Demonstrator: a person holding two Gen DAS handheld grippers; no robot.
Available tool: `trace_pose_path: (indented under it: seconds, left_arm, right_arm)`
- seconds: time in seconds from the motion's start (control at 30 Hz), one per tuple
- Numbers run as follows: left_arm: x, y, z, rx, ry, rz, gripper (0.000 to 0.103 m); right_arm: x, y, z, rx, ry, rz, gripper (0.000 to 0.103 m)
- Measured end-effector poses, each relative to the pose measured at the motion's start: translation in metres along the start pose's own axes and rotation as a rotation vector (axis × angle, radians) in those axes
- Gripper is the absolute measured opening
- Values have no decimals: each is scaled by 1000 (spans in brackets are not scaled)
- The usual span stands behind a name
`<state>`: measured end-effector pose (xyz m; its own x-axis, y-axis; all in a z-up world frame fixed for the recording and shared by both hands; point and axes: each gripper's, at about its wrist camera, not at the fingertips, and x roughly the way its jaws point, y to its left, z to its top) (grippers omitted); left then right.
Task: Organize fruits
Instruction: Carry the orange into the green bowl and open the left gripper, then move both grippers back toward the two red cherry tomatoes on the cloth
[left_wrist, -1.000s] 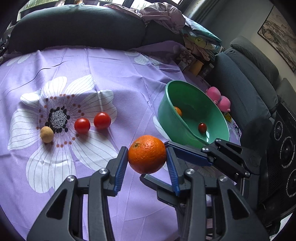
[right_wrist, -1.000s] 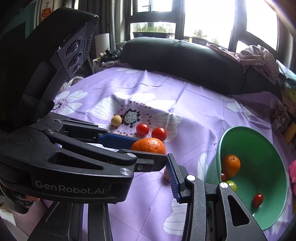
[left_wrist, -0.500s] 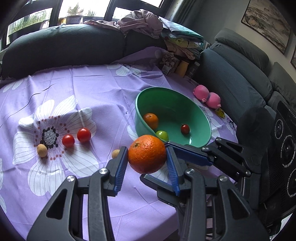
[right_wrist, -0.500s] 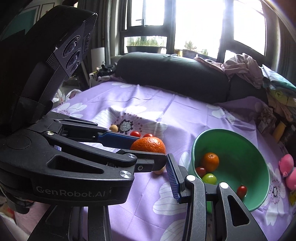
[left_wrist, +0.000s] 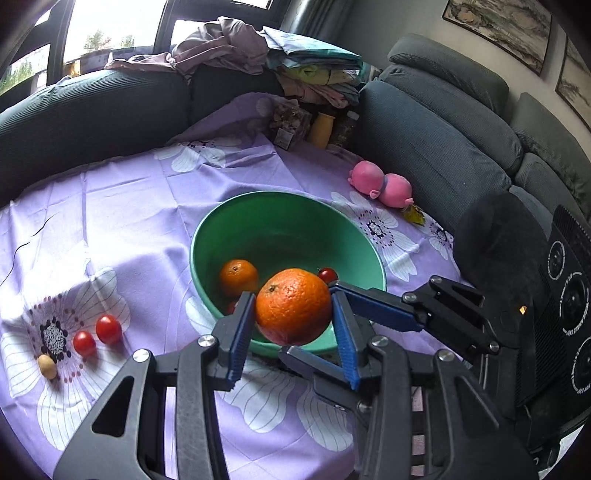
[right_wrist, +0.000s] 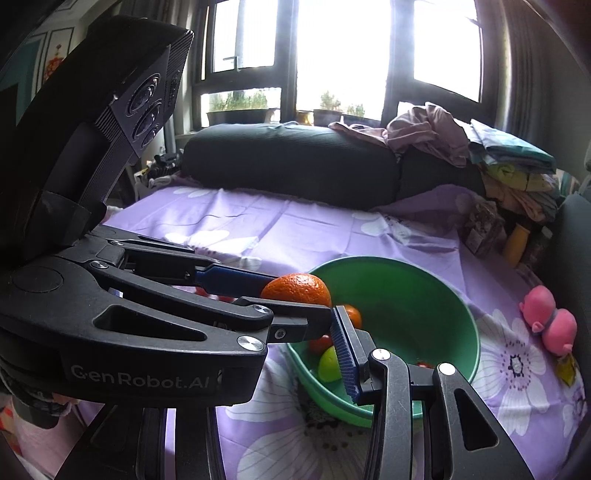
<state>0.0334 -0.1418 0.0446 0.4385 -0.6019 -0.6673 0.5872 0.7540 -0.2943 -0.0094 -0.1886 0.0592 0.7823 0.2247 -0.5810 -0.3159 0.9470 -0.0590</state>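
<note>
— While clamped on a big orange (left_wrist: 293, 306) with both blue pads, hovers clear of the bench, above the near rim of the green bowl (left_wrist: 288, 206). So much for the left claw (left_wrist: 291, 292).

— And the right claw (left_wrist: 309, 320)?

— Spread wide, with nothing pinched. Straddles that same near rim, just beside the left one: one finger over the inside, the other low on the outside. Contact with the bowl's wall: cannot tell.

— Inside the bowl?

— Holds a smaller orange (left_wrist: 238, 277) against the left wall and a cherry tomato (left_wrist: 327, 274) just behind the gripped fruit. From the right wrist view, also a green fruit (right_wrist: 328, 365) low by the near rim, touching another red one (right_wrist: 319, 343).

— Out on the bench?

— Covered by a purple flowered cloth (left_wrist: 129, 221). Well apart to the left, on a printed white flower: two red tomatoes (left_wrist: 108, 328) nearly touching, then a small tan fruit (left_wrist: 47, 366) near them. Beyond the bowl on the right, a pink toy (left_wrist: 380, 182) close by the grey sofa (left_wrist: 436, 155).
</note>
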Motion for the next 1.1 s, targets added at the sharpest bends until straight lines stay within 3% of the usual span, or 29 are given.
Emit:
trace_pose_path:
  seconds: [0.23, 0.6, 0.73, 0.9, 1.1]
  left_arm:
    - [29, -3, 10, 3, 40, -44, 41]
    - [64, 7, 7, -89, 125, -84, 42]
    - [58, 14, 7, -116, 117, -60, 55]
    - [22, 38, 4, -183, 40, -29, 83]
    - [-34, 75, -16, -249, -40, 123, 85]
  right_arm:
    - [8, -24, -5, 45, 15, -32, 43]
    - [31, -42, -19, 103, 115, -40, 43]
    - [34, -44, -20, 119, 133, -44, 43]
    - [22, -56, -23, 151, 121, -63, 43]
    - [7, -78, -25, 230, 97, -95, 43]
